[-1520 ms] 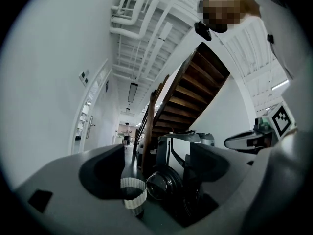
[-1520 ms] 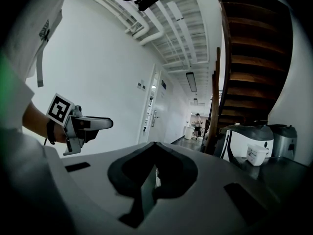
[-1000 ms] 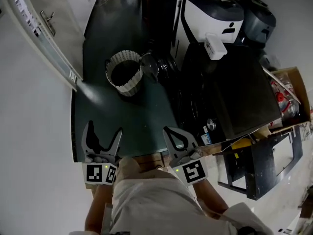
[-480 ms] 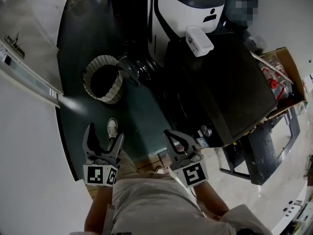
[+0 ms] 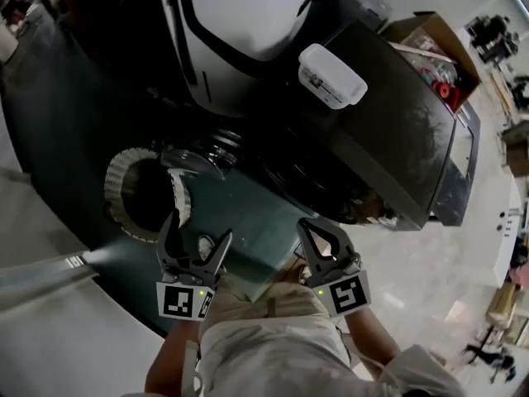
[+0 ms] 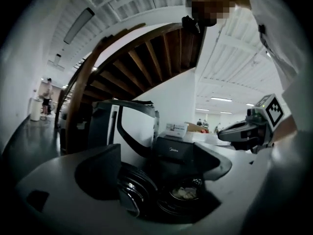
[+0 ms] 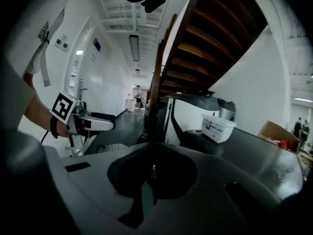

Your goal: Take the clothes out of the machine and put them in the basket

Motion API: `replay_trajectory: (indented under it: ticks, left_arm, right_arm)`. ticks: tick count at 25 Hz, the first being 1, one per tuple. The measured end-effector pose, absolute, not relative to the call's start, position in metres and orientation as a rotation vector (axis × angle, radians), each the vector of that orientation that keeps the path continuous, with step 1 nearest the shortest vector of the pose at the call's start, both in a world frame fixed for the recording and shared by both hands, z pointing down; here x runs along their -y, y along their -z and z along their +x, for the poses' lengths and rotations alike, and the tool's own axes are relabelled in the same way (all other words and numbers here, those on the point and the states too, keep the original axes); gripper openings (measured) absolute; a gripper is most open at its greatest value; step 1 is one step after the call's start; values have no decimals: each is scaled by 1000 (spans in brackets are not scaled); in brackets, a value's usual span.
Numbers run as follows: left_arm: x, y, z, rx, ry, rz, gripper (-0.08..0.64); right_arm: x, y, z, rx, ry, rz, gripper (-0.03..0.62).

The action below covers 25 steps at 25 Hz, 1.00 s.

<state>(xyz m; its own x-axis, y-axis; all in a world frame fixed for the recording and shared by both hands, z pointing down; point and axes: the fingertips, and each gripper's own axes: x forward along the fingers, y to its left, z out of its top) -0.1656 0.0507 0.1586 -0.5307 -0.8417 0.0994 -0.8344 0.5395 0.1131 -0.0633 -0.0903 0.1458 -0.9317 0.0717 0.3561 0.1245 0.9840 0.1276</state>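
1. The basket stands on the floor just beside the open door, so the carry is short.
2. Left gripper: jaws apart and empty, likely readied to grab.
3. Clothes lie pale in the drum, untouched.
4. Right gripper: jaws together, holding nothing, near the machine.

Open door juts between basket and machine; bare floor lies before them.
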Motion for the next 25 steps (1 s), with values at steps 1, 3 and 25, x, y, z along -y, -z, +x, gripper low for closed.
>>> replay_trajectory:
  ticks: [1, 3, 25]
  left_arm:
    - [-48, -152, -182, 2589, 56, 1515, 448]
    - [-37, -140, -211, 2507, 27, 1657, 448]
    - [153, -310, -53, 1659, -29, 2505, 448]
  right_arm:
    - [92, -140, -70, 2756, 226, -72, 14]
    - [89, -128, -74, 2739, 244, 71, 14]
    - [147, -276, 36, 2609, 161, 877, 14]
